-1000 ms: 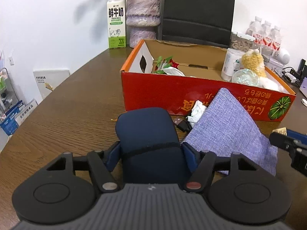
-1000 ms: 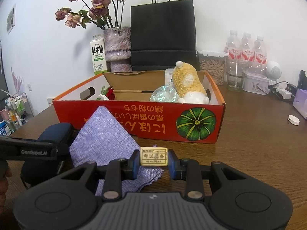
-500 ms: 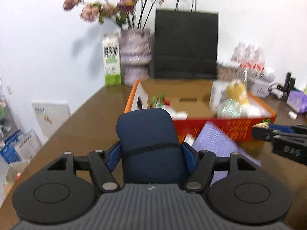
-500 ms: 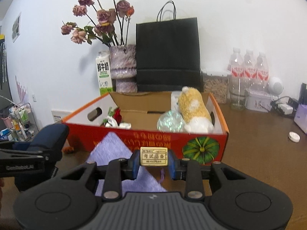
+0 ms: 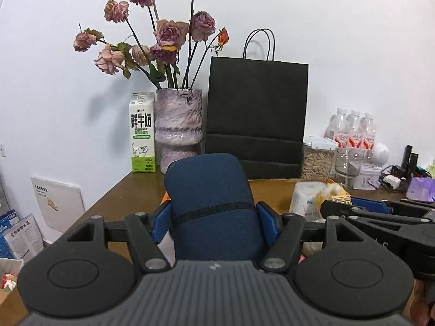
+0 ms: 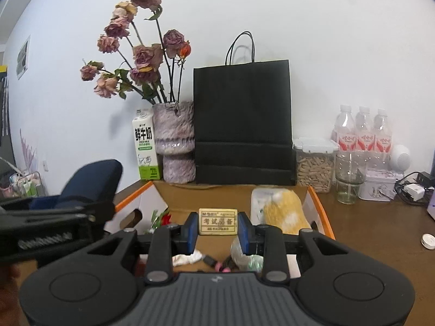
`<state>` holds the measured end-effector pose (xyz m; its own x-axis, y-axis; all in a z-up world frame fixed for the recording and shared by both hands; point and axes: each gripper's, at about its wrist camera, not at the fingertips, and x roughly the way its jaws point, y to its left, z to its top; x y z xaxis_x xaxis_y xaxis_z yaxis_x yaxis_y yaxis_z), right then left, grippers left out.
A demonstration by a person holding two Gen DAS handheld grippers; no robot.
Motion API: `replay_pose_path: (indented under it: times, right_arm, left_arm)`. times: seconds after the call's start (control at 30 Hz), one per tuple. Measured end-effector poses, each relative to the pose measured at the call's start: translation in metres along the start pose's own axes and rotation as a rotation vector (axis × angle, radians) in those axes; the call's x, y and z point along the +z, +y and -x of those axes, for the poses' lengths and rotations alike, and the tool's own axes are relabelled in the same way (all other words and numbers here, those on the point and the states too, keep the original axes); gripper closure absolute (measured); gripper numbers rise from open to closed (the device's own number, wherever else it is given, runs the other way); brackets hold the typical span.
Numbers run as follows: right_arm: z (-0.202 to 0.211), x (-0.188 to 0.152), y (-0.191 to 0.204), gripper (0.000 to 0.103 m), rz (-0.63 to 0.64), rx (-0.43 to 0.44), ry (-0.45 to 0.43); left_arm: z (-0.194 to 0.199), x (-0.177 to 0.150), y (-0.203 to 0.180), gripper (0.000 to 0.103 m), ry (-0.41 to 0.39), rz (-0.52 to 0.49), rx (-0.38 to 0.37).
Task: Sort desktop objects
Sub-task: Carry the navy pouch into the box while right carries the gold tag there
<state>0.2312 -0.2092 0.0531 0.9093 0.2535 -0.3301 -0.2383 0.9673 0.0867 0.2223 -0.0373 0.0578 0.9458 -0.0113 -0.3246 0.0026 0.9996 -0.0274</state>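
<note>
Currently catalogued, item by item.

Left gripper (image 5: 214, 224): its blue pads are clamping the sides of a dark blue case (image 5: 212, 206), which is standing up between them, lifted off the table and hiding the near part of the box behind it. The case is soft-looking, with a black elastic band running across its middle.

Right gripper (image 6: 218, 228): its jaws are pressing on both ends of a small yellow eraser (image 6: 218, 221) with printed characters on its face. The eraser is hanging above the open interior of the cardboard box (image 6: 318, 203).

Cardboard box: orange-edged, sitting on the brown wooden table (image 6: 380, 228). Inside it are lying a yellow plush toy (image 6: 282, 213), a white roll (image 5: 303, 201) beside the toy, a red flower with green leaves (image 6: 163, 218), a crumpled white tissue (image 6: 187, 258) and a clear crinkled wrapper (image 6: 247, 258).

Backdrop, along the white wall: a milk carton (image 5: 142, 135) is standing just beside a mottled purple vase (image 5: 179, 130) holding dried roses (image 5: 168, 35); a black paper bag (image 5: 257, 116) is standing to the right of the vase. Further right are sitting a clear container of pale pellets (image 6: 314, 165), an empty glass (image 6: 349, 179), three water bottles (image 6: 361, 130) and a white tin (image 6: 379, 183). A small white cap (image 6: 428, 241) is lying on the table, well apart from the box.
</note>
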Motion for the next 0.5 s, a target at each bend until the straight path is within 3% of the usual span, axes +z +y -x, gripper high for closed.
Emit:
replay_pose_path:
  times: [0.23, 0.5]
  right_arm:
    - [-0.04, -0.004, -0.002, 0.074, -0.01, -0.006, 0.041]
    - [-0.064, -0.022, -0.006, 0.074, 0.005, 0.001, 0.094]
  left_arm:
    - [-0.043, -0.011, -0.005, 0.036, 0.038, -0.027, 0.029]
    - [-0.051, -0.025, -0.007, 0.038, 0.014, -0.097, -0.004]
